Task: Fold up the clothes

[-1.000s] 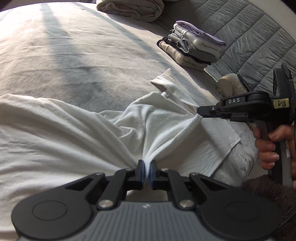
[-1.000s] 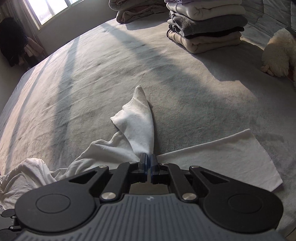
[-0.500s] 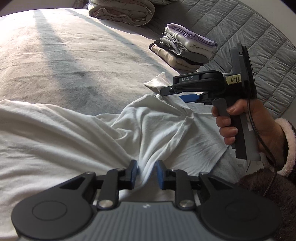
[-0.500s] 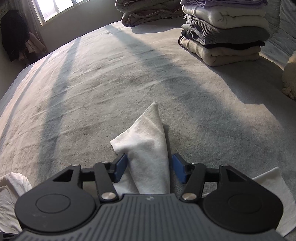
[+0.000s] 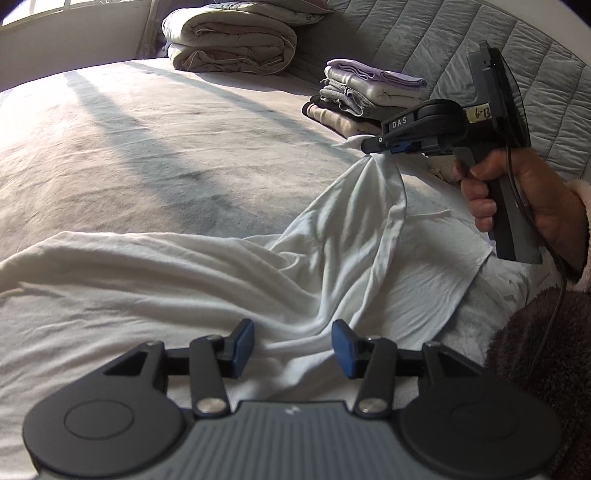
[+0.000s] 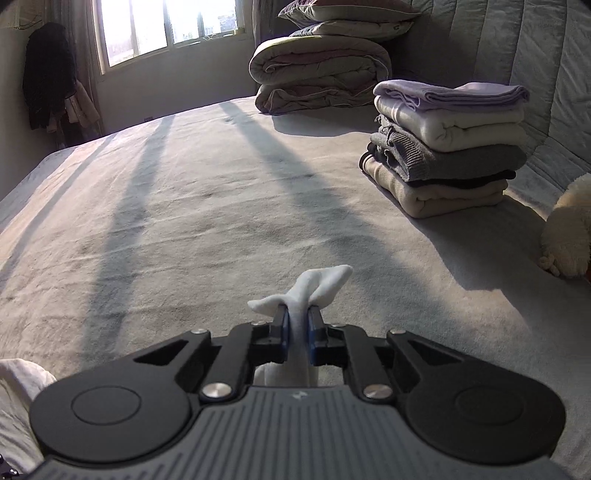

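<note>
Nearest in the left wrist view, the left claw [image 5: 292,343] stands with its jaws apart; they have just been opening, and a raised fold of the white garment [image 5: 207,280] lies between the blue pads [image 5: 242,341] without being pressed by them. The garment spreads wrinkled across the near part of the bed [image 5: 147,155], from the left edge of that view to the right, where a flat sleeve or panel lies under the person's hand [image 5: 524,199].

A little farther and to the right, the right claw [image 5: 373,146] is clamped on a bunched corner of the same garment. Its jaws have just been closing onto the cloth, and the fabric hangs from them in a taut cone down to the bed. In the right wrist view the right claw [image 6: 297,326] shows the white cloth [image 6: 306,288] pinched between its blue pads [image 6: 283,328], a small tuft sticking out beyond the tips. The hand grips the handle, with a pink fluffy cuff [image 5: 578,206] at the wrist and a dark fuzzy sleeve [image 5: 543,354] below it.

Beyond the garment the grey-beige bedcover lies bare, crossed by long bands of shadow. Farther right, a stack of folded clothes [image 6: 447,147] sits near the quilted headboard [image 6: 517,48], lilac on top, then cream, grey, dark and beige. A cream plush toy [image 6: 569,236] rests at the right edge. Farthest back, a rolled duvet [image 6: 317,74] with pillows on it lies below the window [image 6: 166,26], and dark clothes hang at the far left wall [image 6: 48,74].
</note>
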The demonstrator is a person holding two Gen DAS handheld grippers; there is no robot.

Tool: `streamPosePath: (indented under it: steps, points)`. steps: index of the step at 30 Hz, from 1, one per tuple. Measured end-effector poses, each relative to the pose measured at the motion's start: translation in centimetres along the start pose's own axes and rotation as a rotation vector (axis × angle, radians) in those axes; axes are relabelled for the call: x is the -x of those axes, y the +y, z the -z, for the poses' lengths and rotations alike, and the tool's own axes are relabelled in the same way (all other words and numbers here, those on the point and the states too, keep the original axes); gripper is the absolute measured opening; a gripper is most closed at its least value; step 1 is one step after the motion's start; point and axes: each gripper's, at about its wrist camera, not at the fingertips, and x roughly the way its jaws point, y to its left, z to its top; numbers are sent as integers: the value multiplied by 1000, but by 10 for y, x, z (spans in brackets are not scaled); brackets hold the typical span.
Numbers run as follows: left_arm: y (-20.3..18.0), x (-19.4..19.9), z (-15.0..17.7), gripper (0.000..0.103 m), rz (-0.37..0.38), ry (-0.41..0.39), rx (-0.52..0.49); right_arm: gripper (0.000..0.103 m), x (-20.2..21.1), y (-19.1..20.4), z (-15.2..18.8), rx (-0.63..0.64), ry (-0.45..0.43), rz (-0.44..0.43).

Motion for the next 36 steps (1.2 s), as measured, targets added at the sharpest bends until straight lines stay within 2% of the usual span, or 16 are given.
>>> streamPosePath:
  steps: [5, 11, 13, 14, 15, 19, 22, 28, 31, 34, 36]
  points:
    - [-2, 7, 1, 47, 4, -6, -28, 11, 51, 15, -29, 47, -107, 8]
    - [-6, 14, 6, 46, -63, -26, -65, 11, 99, 37, -50, 117, -181, 3]
    - [-5, 16, 7, 28, -100, -28, -72, 11, 112, 43, -55, 131, -201, 5]
    - [-5, 17, 8, 9, -117, -30, -74, 11, 116, 45, -57, 137, -210, 8]
    - [-3, 19, 8, 4, -126, -37, -70, 11, 120, 46, -58, 144, -219, 13]
    - [4, 40, 7, 2, -126, -108, -37, 11, 133, 47, -62, 155, -238, 25]
    - [8, 63, 8, 2, -91, -166, -33, 11, 139, 43, -60, 159, -245, 36]
    - [21, 87, 12, 2, -13, -216, -23, 11, 144, 29, -47, 144, -221, 57]
    - [20, 88, 14, 2, 36, -199, -37, 11, 144, 18, -36, 128, -201, 67]
    - [16, 75, 18, 2, 63, -134, -67, 12, 135, 2, -19, 95, -159, 67]
    - [11, 63, 22, 2, 54, -83, -99, 12, 126, -10, -4, 62, -120, 65]
